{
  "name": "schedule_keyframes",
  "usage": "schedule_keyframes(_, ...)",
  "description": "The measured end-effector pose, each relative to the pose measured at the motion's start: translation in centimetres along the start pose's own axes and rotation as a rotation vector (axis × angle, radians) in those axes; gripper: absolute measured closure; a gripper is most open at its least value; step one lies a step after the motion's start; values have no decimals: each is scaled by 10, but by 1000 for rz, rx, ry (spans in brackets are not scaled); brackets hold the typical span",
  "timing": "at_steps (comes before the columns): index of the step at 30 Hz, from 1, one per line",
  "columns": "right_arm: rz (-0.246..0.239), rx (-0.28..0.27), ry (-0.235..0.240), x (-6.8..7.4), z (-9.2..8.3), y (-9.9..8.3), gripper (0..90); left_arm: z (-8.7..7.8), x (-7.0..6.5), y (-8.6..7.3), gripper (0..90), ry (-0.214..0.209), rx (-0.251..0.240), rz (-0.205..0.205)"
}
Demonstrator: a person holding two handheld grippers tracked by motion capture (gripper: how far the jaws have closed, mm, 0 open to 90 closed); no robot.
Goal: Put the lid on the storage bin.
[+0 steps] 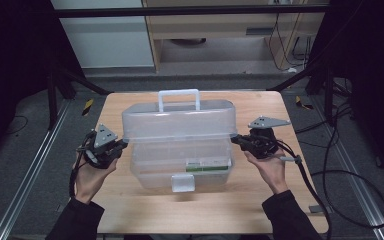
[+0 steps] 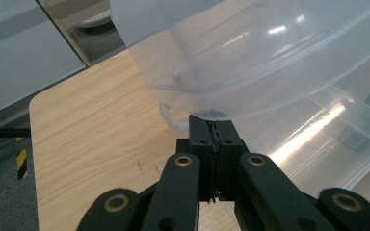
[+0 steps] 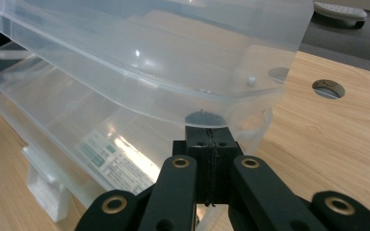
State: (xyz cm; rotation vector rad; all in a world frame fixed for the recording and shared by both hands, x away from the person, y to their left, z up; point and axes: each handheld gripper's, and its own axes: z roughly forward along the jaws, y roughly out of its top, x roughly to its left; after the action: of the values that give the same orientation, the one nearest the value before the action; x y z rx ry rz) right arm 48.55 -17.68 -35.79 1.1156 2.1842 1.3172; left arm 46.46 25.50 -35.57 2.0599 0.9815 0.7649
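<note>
A clear plastic storage box stands mid-table, its base below and its lid raised off the base at the front, white handle on top. My left gripper is shut, its tips against the lid's left end. My right gripper is shut at the lid's right end. In the left gripper view the closed jaws meet the underside of the lid's rim. The right gripper view has the closed jaws under the lid, above the base. Nothing is pinched between either pair.
A white latch hangs at the base's front, with a green and white label inside. The wooden table has a round cable hole at a far corner. Cables trail over the floor to the right.
</note>
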Motion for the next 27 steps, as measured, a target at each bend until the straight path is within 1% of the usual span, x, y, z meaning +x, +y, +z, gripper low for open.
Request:
schedule_keyframes(1,-4,2,-2,1,-1,-1,900,0,0,-1,886,6,-11,8)
schedule_keyframes(2,-7,3,-2,0,-1,-3,900,0,-1,-2,887,1,0,-3)
schedule_keyframes(5,-7,7,-17,0,-4,-7,900,0,-2,-5,887,-2,3,-5)
schedule_keyframes(9,8,9,-22,-3,-5,-12,900,0,-3,-8,887,-2,10,-3)
schedule_keyframes(13,6,13,-31,-4,-6,-16,900,-1,-4,-13,885,-9,6,-13)
schedule_keyframes(15,7,13,-31,-4,-6,-19,900,-1,-4,-15,881,-13,8,-9)
schedule_keyframes(21,-10,33,-41,-1,-5,-27,900,1,-8,-24,884,-26,2,-20)
schedule_keyframes(23,-13,34,-41,-1,-5,-28,900,1,-9,-25,884,-25,6,-18)
schedule_keyframes(24,-13,36,-43,-1,-5,-29,900,1,-11,-26,884,-17,15,-4)
schedule_keyframes(27,-8,31,-41,-1,-5,-33,900,0,-14,-27,884,-2,25,10)
